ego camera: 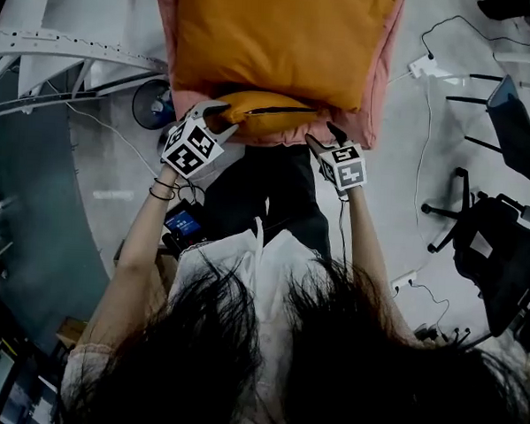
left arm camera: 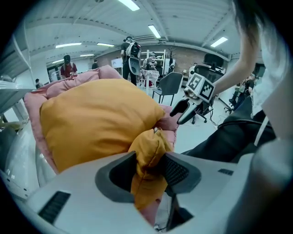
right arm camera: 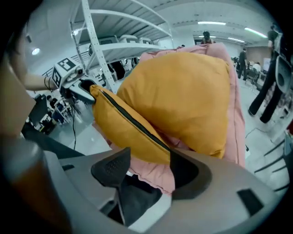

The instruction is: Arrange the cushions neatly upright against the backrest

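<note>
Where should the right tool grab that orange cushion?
On the orange cushion, probably take the near right corner, beside the zipper, coming from the person's side: the fabric thins to a flap there. The left tool pinches the other near corner likewise.

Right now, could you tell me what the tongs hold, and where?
Left tongs pinch the zippered orange fabric cushion by its corner; right tongs open, holding nothing.

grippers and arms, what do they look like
Both the left gripper and right gripper have pale grey bodies, dark textured fingers, and a white cube of black square markers. Dark bands circle the left wrist; forearms are bare.
</note>
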The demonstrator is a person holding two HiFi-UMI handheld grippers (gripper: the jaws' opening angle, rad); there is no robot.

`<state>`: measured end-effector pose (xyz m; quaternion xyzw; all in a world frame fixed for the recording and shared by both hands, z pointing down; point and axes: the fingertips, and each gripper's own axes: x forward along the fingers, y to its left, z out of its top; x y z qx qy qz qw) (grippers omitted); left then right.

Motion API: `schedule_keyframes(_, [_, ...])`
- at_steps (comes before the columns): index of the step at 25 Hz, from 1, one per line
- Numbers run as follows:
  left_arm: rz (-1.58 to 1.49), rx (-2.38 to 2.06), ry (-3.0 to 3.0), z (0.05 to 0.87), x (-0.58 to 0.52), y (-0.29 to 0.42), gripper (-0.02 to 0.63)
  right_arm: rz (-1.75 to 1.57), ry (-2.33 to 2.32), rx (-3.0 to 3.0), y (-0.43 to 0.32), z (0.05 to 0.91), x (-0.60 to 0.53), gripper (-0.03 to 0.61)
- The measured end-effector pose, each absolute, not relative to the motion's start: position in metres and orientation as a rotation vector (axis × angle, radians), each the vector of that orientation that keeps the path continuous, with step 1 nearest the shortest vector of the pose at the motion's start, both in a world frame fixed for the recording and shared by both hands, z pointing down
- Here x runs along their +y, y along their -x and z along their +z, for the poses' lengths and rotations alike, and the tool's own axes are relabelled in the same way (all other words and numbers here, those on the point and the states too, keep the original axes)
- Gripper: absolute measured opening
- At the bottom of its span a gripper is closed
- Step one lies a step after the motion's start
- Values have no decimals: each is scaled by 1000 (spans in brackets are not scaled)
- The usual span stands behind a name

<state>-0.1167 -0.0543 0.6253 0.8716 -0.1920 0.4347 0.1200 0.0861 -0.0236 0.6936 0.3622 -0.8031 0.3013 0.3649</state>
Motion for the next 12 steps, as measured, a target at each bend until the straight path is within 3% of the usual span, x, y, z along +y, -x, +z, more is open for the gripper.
schedule_keyframes(12, [1215, -655, -2467, 635, -62, 141, 172, 275, -417, -1837, -73, 812, -52, 283])
